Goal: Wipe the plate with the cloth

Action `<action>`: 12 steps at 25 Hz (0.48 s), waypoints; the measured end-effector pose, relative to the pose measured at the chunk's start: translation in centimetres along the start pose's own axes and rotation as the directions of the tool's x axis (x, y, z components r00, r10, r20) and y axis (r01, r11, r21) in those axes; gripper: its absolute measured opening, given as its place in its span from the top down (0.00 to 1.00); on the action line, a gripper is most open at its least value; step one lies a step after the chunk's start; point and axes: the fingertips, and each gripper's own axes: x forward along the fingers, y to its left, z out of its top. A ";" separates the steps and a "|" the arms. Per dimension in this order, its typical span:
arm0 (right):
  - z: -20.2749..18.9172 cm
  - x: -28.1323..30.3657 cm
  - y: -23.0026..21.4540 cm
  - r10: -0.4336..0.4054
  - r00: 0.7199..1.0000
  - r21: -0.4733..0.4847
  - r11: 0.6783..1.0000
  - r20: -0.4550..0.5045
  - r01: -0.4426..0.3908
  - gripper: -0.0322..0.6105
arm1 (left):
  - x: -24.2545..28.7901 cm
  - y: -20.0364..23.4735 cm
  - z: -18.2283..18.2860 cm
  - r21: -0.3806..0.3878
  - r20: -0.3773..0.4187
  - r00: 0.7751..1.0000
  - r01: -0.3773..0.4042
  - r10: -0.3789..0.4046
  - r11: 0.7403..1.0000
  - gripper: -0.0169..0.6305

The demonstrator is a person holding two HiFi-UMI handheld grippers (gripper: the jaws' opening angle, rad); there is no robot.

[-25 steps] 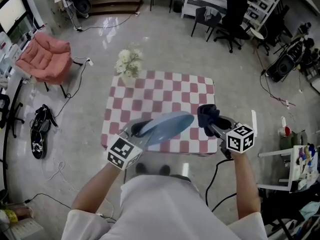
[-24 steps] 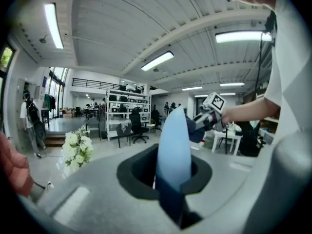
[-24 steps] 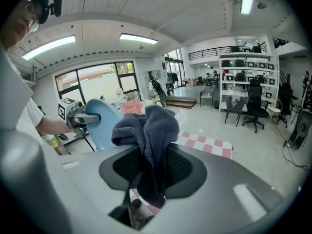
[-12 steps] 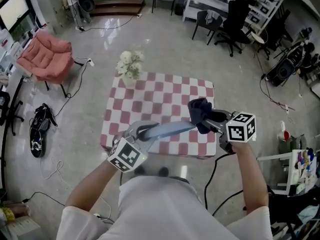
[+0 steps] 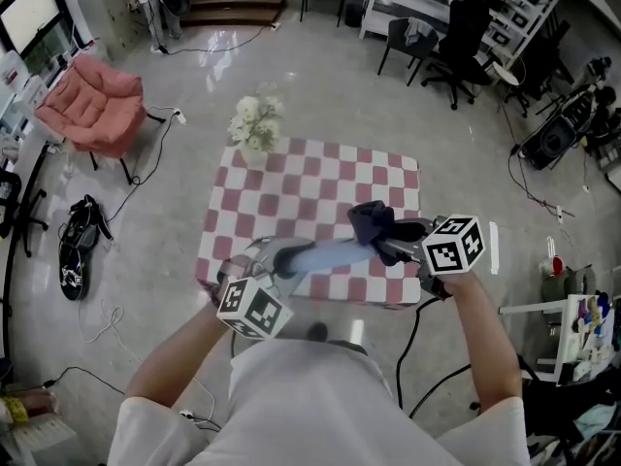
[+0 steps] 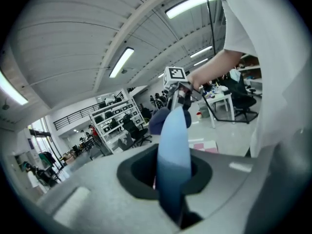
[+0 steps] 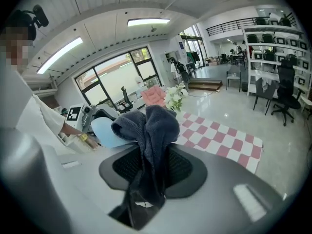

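In the head view, your left gripper (image 5: 277, 259) is clamped on the rim of the pale blue plate (image 5: 330, 252), held in the air above the near edge of the checked table (image 5: 291, 187). Your right gripper (image 5: 396, 245) grips the dark cloth (image 5: 372, 223), which meets the plate's far end above the table's near right corner. You look to be mid-wipe: press the bunched cloth flat on the plate's face and sweep toward the clamped rim, holding firm so the plate cannot twist.

In the left gripper view, the jaws pinch the plate edge-on, with the cloth at its far tip.

In the right gripper view, the jaws are closed on the cloth's folds, the plate just behind. White flowers (image 7: 174, 96) stand at the table's far corner. A pink chair (image 7: 153, 94) and office chairs (image 7: 282, 96) sit well away from the table on the glossy floor (image 7: 229, 111).
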 end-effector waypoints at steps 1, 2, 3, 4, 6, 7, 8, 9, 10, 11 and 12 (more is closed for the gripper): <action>-0.1 0.1 0.1 0.005 1.000 0.000 1.000 -0.003 -0.005 0.74 | 0.1 0.0 -0.1 0.006 -0.001 1.000 -0.001 0.001 1.000 0.91; -0.1 0.2 0.1 0.010 1.000 -0.001 1.000 -0.006 -0.010 0.74 | 0.2 -0.1 -0.1 0.011 -0.002 1.000 -0.002 0.002 1.000 0.91; -0.1 0.4 0.2 0.014 1.000 -0.001 1.000 -0.009 -0.014 0.74 | 0.3 -0.1 -0.2 0.018 -0.004 1.000 -0.003 0.003 1.000 0.91; -0.1 0.4 0.3 0.017 1.000 -0.002 1.000 -0.011 -0.017 0.74 | 0.4 -0.1 -0.2 0.027 -0.007 1.000 -0.004 0.005 1.000 0.91; -0.1 0.5 0.4 0.025 1.000 -0.003 1.000 -0.014 -0.025 0.74 | 0.4 -0.1 -0.3 0.043 -0.010 1.000 -0.005 0.005 0.999 0.91; 0.0 0.5 0.5 0.030 0.999 -0.002 1.000 -0.013 -0.030 0.74 | 0.5 -0.1 -0.2 0.050 -0.011 1.000 -0.005 0.005 0.999 0.91; 0.0 0.4 0.6 0.036 0.999 0.001 0.999 -0.012 -0.036 0.74 | 0.5 -0.1 -0.2 0.056 -0.012 1.000 -0.005 0.006 0.998 0.91; 0.1 0.4 0.7 0.042 0.999 0.003 0.999 -0.009 -0.042 0.74 | 0.6 -0.1 -0.2 0.063 -0.013 1.000 -0.005 0.006 0.998 0.91; 0.1 0.3 0.8 0.050 0.999 0.006 0.999 -0.007 -0.050 0.74 | 0.7 -0.1 -0.2 0.071 -0.016 1.000 -0.006 0.007 0.997 0.91; 0.1 0.3 0.9 0.058 0.998 0.009 0.998 -0.003 -0.058 0.74 | 0.7 -0.1 -0.2 0.081 -0.018 1.000 -0.007 0.008 0.997 0.91; 0.2 0.3 1.1 0.067 0.998 0.012 0.998 0.001 -0.067 0.74 | 0.8 -0.1 -0.2 0.092 -0.020 1.000 -0.008 0.009 0.996 0.91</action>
